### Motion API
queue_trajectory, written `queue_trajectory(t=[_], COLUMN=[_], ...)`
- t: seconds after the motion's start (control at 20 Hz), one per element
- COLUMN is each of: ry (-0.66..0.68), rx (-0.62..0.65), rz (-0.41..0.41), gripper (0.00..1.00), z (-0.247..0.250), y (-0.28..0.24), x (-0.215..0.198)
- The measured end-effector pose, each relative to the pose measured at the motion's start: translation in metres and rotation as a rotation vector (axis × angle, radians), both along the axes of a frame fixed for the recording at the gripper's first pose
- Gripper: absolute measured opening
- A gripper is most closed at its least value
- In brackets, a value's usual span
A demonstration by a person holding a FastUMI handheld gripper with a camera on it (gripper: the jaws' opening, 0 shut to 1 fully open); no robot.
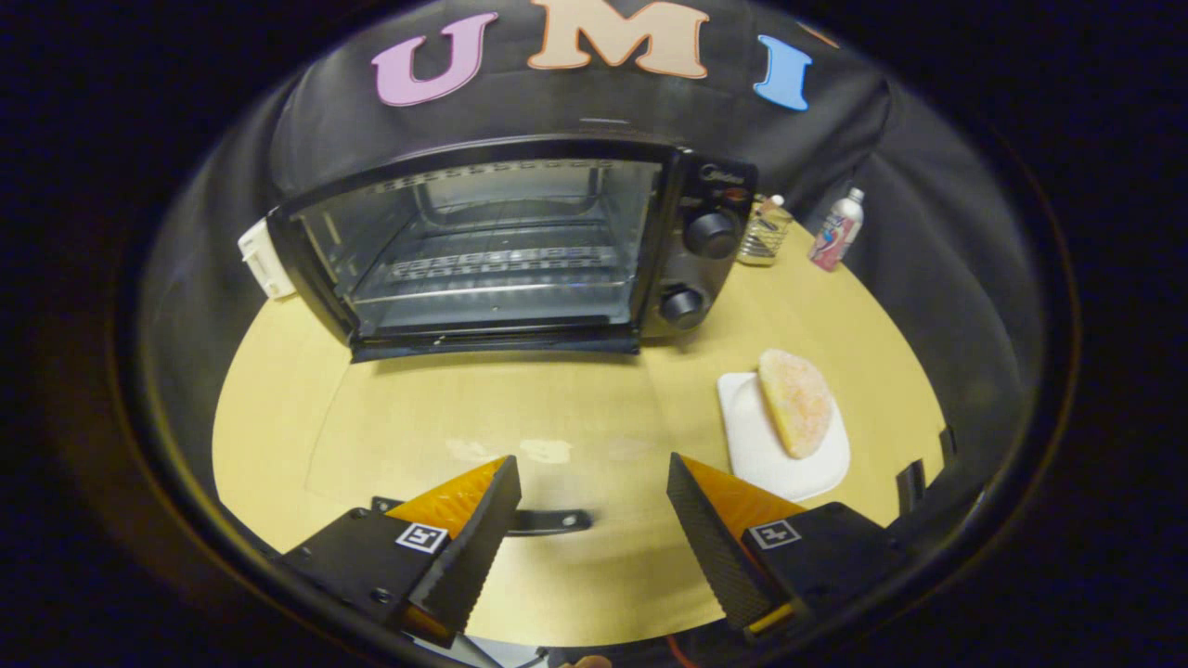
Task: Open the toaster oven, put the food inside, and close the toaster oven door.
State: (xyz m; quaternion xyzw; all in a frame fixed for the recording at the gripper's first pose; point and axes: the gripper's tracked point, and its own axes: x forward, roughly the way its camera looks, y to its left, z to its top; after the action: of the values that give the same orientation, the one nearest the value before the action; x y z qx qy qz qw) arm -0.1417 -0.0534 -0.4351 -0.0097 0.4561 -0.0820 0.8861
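The black toaster oven (520,241) stands at the back of the tan table (269,408). Its glass door (464,417) is folded down flat toward me, so the wire rack (492,264) inside is in plain sight. The door's black handle (543,521) lies low between my fingers. My gripper (589,468) hovers open over the door's near edge, holding nothing. A round, sugar-dusted piece of bread (796,404) leans on a white plate (789,468) just beyond my right finger (733,501), to the right of the door.
Two knobs (710,234) sit on the oven's right panel. A small wire basket (765,232) and a white bottle (838,232) stand at the table's back right. A white block (264,260) sticks out by the oven's left side.
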Motion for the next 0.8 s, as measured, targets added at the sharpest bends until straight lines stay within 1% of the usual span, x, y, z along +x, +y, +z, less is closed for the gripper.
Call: queue_trajectory(t=[0.2, 0.4, 0.5, 0.65, 0.8], ry=[0.003, 0.034, 0.059, 0.100, 0.159], rx=[-0.087, -0.134, -0.150, -0.157, -0.156], rz=[-0.096, -0.204, -0.241, -0.248, -0.204], gripper=[1.00, 1.00, 1.00, 1.00, 1.00], z=[0.004, -0.002, -0.010, -0.029, -0.051], y=[-0.060, -0.117, -0.141, -0.164, -0.169], x=[0.011, 0.016, 0.016, 0.020, 0.021])
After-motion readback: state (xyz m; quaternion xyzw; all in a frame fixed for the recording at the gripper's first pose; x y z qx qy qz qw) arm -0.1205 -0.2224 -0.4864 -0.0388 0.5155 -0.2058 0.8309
